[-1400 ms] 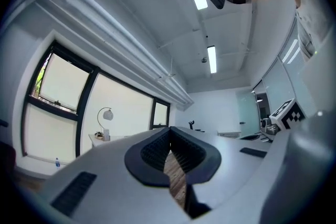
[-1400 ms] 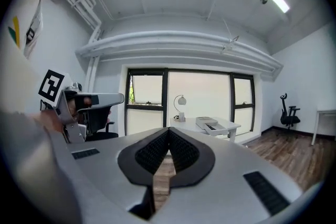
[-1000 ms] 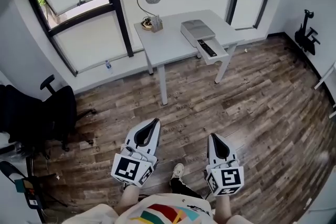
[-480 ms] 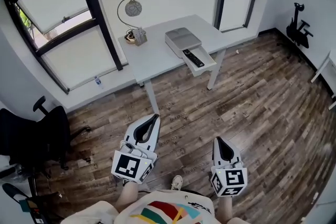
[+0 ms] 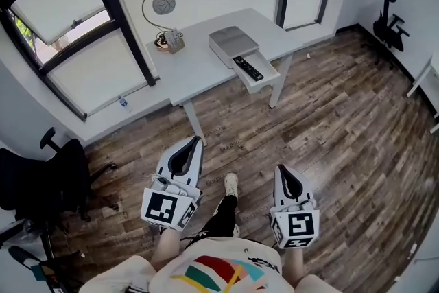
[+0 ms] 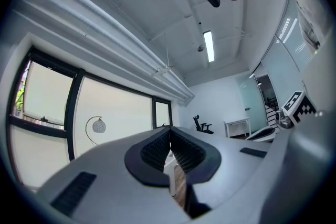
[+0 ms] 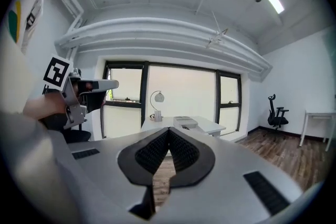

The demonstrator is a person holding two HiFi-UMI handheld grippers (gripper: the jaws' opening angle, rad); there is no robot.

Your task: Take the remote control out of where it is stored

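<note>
The remote control (image 5: 248,68) lies lengthways in the pulled-out drawer (image 5: 269,78) of a low grey storage box (image 5: 232,43) on the white table (image 5: 195,65), and the drawer seems to jut past the table's front edge. The person stands well apart from it on the wood-plank floor (image 5: 343,113), with both tools held out roughly level. The left gripper (image 5: 197,140) and the right gripper (image 5: 279,169) each have their jaws closed, ribbed black pads meeting at the tip with nothing between them.

The remote is a slim black bar, most likely hard plastic with a rubbery keypad on top. I'd judge it light and stiff, not fragile, but smooth enough along its edges to slip from a loose pinch. The best hold looks to be across its narrow width, near the middle, pads on the two long sides. The drawer's walls run close beside it, so the jaws would have little room going in.

The box looks matte, with rounded corners. An arched desk lamp (image 5: 158,7) with a round shade stands further back on the table
</note>
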